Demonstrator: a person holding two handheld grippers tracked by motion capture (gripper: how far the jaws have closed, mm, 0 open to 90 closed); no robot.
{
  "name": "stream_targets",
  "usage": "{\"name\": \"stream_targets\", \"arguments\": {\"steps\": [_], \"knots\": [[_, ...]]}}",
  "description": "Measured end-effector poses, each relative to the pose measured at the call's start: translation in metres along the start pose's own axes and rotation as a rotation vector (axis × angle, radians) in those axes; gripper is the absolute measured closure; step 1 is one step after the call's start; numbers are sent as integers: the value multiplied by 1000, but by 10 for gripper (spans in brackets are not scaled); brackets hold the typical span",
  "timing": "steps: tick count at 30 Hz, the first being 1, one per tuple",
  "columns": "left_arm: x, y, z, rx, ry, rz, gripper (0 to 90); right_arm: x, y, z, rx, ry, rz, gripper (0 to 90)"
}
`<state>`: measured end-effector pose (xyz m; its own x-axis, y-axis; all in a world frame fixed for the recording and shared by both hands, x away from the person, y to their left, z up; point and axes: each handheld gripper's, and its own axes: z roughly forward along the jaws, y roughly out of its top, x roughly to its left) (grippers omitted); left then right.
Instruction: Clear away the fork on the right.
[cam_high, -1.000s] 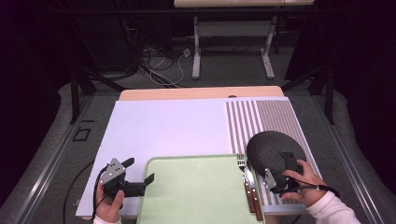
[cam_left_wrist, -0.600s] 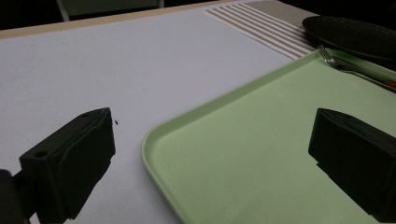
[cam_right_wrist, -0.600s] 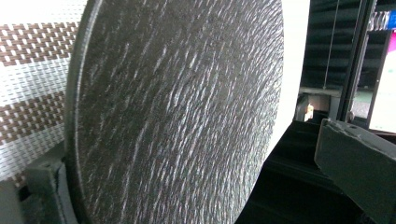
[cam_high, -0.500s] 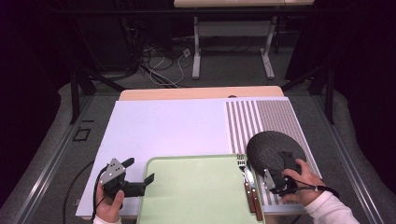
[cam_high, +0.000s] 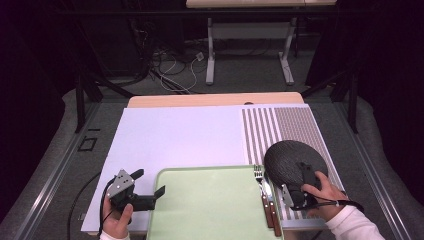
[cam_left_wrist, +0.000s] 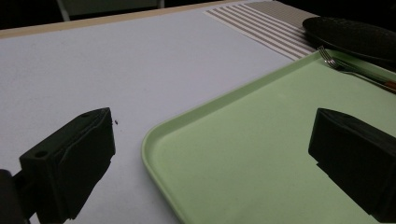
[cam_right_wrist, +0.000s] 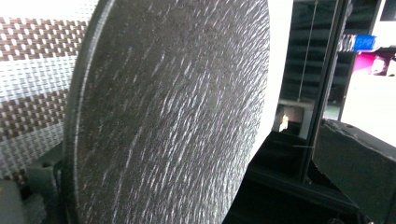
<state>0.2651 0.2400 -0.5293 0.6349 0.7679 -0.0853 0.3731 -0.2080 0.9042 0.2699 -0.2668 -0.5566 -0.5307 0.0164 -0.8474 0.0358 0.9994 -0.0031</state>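
**Plate at the right gripper, tray between the hands**

At the table's near left edge, the left gripper (cam_high: 150, 187) rests with its jaws spread wide at the corner of the green tray (cam_high: 210, 210). A fork (cam_high: 260, 187) and knife (cam_high: 270, 202) lie on the tray's right edge. Farther right, the dark plate (cam_high: 290, 160) sits on the striped mat (cam_high: 290, 125), with the right gripper (cam_high: 295, 187) at its near rim; whether its jaws have closed on the plate cannot be told.

White mat (cam_high: 180, 135) open, cutlery (cam_high: 266, 197) crowding plate (cam_high: 290, 157)
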Motion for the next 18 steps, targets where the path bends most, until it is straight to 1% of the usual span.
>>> {"name": "stream_targets", "arguments": {"steps": [2, 4, 7, 8, 11, 12, 13, 14, 15, 16, 17, 18], "knots": [[0, 0, 0, -1, 0, 0, 6, 0, 0, 0, 7, -3, -1, 0], [0, 0, 0, -1, 1, -3, 7, 0, 0, 0, -4, -4, -5, 0], [1, 0, 0, -1, 1, -4, 6, -1, 0, 0, 6, -5, 2, 0], [1, 0, 0, -1, 1, -4, 7, 0, 0, 1, -1, -10, 1, 0], [1, 0, 1, 2, 1, -3, 7, 0, 0, 0, 9, -29, 1, 6], [1, 0, 1, 2, 1, -3, 7, 0, -1, 1, 3, -36, -5, 15], [1, 0, 1, 1, 1, -4, 6, 0, -1, 0, 15, -38, 6, 31], [1, 0, 0, 1, 2, -4, 7, -1, -2, 0, 4, -36, 9, 58], [1, 0, 0, 0, 2, -5, 7, -4, -2, -2, 7, -45, 5, 85], [1, 0, 0, 0, 2, -5, 6, -5, -3, -2, -26, -65, 15, 121], [1, 0, 0, 0, 3, -5, 7, -7, -3, -5, -12, -49, 25, 150], [1, 0, 0, 1, 3, -5, 6, -10, -3, -6, -8, -43, 30, 161]]}}
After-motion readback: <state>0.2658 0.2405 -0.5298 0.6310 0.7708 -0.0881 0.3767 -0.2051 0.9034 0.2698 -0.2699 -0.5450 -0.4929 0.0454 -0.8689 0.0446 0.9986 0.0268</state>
